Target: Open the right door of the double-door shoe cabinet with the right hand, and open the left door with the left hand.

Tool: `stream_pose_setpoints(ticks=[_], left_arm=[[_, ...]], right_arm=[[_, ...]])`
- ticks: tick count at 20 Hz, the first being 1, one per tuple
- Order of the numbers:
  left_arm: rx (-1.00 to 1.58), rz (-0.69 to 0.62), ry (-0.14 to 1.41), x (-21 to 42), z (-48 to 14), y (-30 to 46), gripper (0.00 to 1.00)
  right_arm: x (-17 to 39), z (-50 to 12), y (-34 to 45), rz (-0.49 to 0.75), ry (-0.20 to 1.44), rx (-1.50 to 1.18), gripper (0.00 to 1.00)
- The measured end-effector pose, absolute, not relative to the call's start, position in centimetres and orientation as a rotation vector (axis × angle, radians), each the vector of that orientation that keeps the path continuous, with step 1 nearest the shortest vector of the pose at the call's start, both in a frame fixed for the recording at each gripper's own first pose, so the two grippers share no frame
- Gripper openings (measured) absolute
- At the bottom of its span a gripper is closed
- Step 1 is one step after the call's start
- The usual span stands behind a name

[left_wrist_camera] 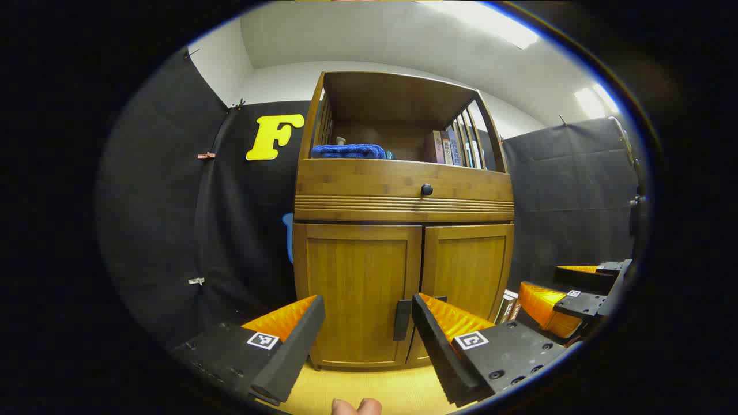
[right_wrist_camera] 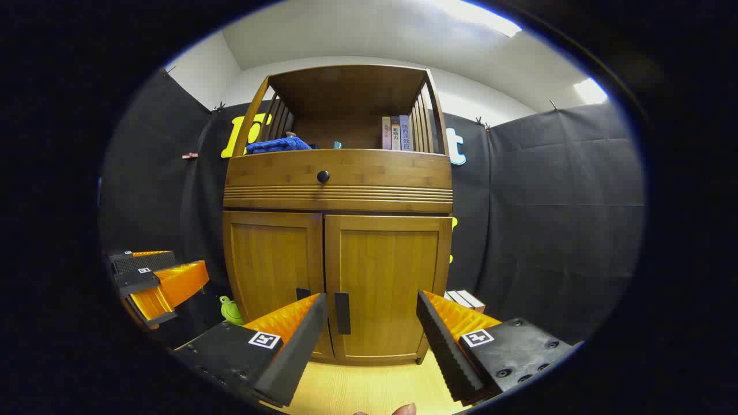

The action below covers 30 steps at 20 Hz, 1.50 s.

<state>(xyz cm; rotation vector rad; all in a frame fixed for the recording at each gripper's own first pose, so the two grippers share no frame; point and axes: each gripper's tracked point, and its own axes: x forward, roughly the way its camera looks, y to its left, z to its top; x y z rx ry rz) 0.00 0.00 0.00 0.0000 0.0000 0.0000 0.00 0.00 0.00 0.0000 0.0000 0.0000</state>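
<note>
Wooden shoe cabinet (left_wrist_camera: 403, 288) doors closed, both claws wide open, empty

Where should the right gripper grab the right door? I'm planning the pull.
On its dark vertical handle, by the door's inner edge low down. Come straight from the front, open fingers either side of the bar; it stands upright and the right door is shut.

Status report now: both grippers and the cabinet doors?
Left gripper open, right gripper open. Left door and right door both closed, handles untouched. Nothing blocking.
</note>
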Motion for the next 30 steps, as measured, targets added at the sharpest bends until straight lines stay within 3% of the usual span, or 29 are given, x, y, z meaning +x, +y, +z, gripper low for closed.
stream_pose_setpoints(ticks=[19, 30], left_arm=[[0.01, 0.029, 0.016, 0.2, -0.1, 0.5, 0.92], [0.023, 0.074, 0.078, 1.2, -1.9, 1.0, 0.95]], right_arm=[[1.3, -0.9, 0.8, 0.041, 0.018, -0.009, 0.98], [12.6, -9.4, 2.9, 0.053, 0.058, 0.006, 0.98]])
